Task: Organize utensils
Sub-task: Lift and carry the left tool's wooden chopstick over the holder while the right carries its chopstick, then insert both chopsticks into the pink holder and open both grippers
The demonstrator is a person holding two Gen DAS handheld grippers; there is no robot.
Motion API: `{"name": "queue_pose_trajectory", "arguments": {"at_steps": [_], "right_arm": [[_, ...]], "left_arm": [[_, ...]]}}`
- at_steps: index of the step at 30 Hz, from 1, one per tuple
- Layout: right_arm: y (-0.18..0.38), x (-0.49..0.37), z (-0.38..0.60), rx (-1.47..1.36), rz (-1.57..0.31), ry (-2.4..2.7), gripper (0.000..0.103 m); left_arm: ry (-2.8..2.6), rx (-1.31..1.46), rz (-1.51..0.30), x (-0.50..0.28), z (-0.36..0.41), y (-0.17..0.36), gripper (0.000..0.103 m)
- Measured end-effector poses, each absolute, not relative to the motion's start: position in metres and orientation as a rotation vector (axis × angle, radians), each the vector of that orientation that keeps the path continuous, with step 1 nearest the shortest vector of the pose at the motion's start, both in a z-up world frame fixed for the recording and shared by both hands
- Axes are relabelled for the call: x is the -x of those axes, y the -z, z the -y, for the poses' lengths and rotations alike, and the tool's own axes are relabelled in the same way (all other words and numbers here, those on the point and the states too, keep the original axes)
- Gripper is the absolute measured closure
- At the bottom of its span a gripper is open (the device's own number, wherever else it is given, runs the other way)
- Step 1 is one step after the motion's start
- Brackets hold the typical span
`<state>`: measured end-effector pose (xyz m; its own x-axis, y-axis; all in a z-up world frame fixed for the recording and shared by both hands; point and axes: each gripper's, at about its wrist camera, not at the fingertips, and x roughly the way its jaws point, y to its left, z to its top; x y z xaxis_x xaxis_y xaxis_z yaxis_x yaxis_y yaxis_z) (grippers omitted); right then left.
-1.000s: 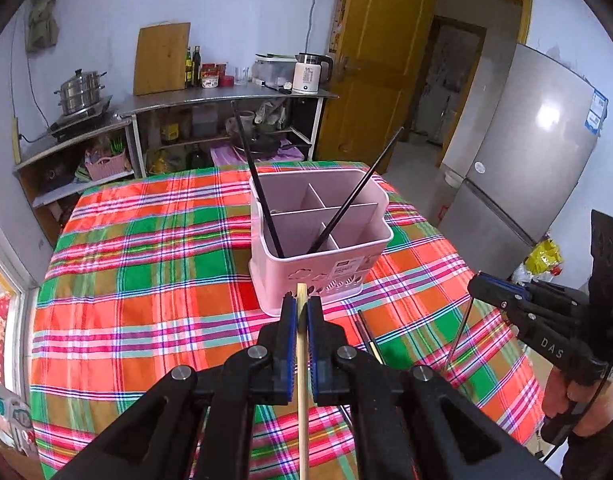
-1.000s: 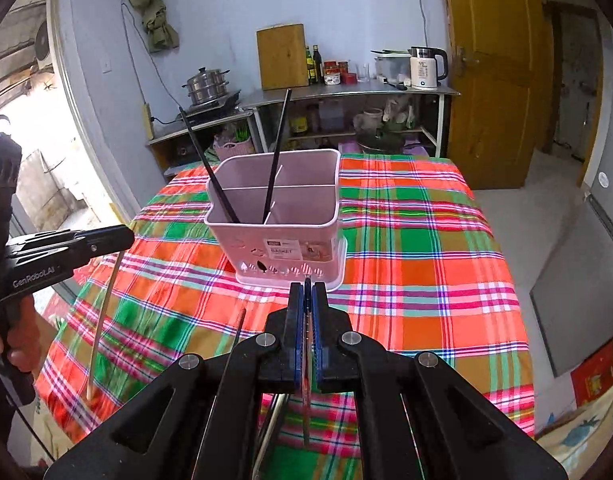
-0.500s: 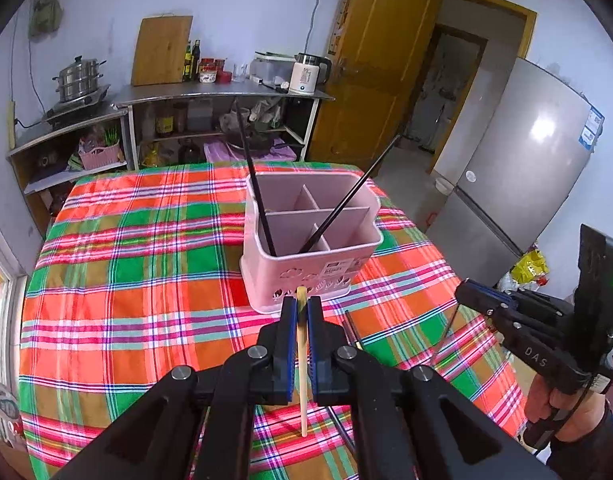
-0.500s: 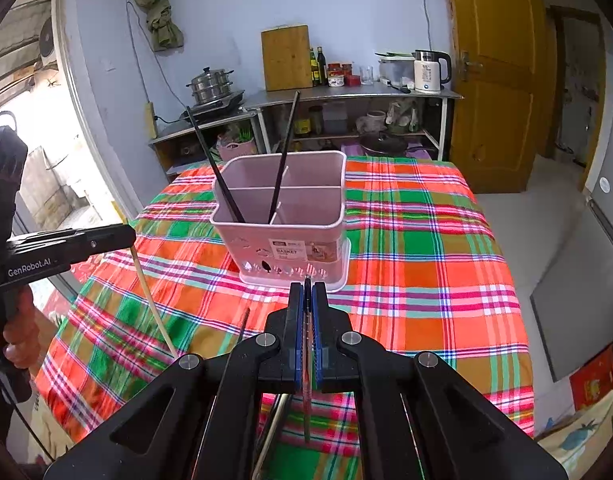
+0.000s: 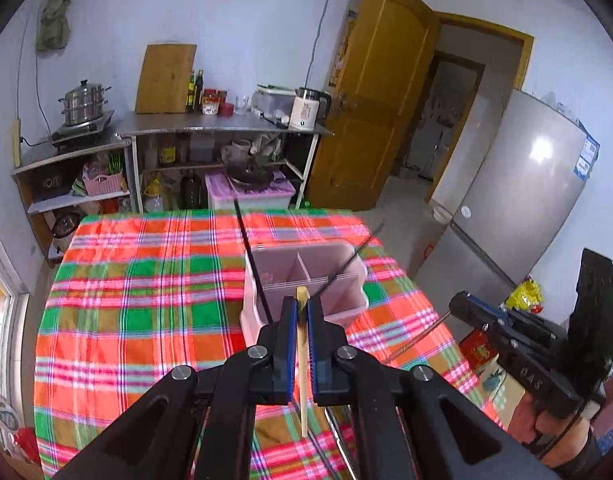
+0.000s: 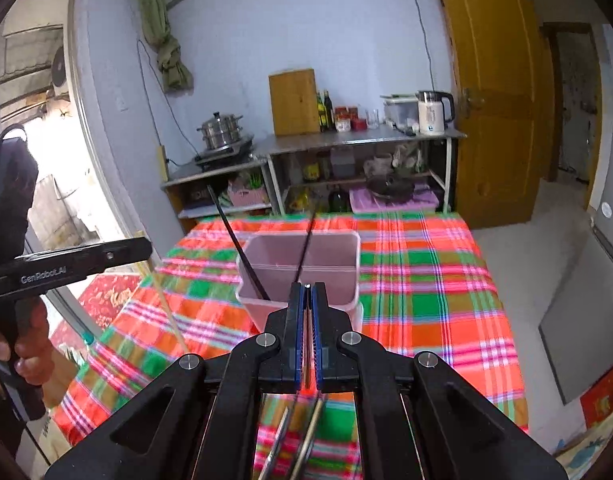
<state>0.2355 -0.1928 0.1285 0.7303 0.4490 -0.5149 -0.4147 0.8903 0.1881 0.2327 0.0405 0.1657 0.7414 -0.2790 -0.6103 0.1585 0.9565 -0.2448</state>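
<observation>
A pink divided utensil holder (image 5: 356, 284) stands on the plaid tablecloth (image 5: 146, 320) with two black chopsticks (image 5: 250, 256) leaning in it. My left gripper (image 5: 302, 306) hangs just in front of and above the holder, shut on a pale wooden chopstick (image 5: 303, 360) that hangs free of the table. The right gripper (image 5: 458, 304) hovers to the right, with a thin dark chopstick (image 5: 420, 338) slanting down from it. In the right wrist view, that gripper (image 6: 306, 292) is shut on the thin stick before the holder (image 6: 306, 264). At the left, the left gripper (image 6: 144, 250) carries the pale chopstick (image 6: 168, 308).
Several loose utensils (image 6: 302, 440) lie on the cloth beneath the right gripper. A metal shelf (image 5: 226, 128) with pots, bottles and a kettle stands beyond the table's far edge. A fridge (image 5: 526, 200) and a wooden door (image 5: 378, 100) are to the right. A hand (image 6: 26, 344) grips each handle.
Both grippers have risen with their chopsticks, and the pale chopstick's lower end has left the cloth. The holder now sits lower and smaller in both views.
</observation>
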Motion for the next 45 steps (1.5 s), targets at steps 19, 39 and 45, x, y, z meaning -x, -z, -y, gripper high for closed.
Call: {"name": "queue_pose_trajectory", "arguments": {"at_steps": [19,39,45], "right_arm": [[-0.177,-0.289,0.159,-0.143,-0.446,-0.518,0.1],[-0.097,-0.319,0.144,-0.141,-0.57,-0.501,0.099],[-0.08,-0.319,0.142,-0.122,-0.617,-0.503,0.099]], "left_arm": [[0.206,0.212,-0.553,-0.306,-0.05,-0.222,0.098],[0.196,0.272,-0.619,-0.329,-0.062,-0.129,0.098],[0.186,0.246,-0.662,-0.324,-0.059,-0.107,0.098]]}}
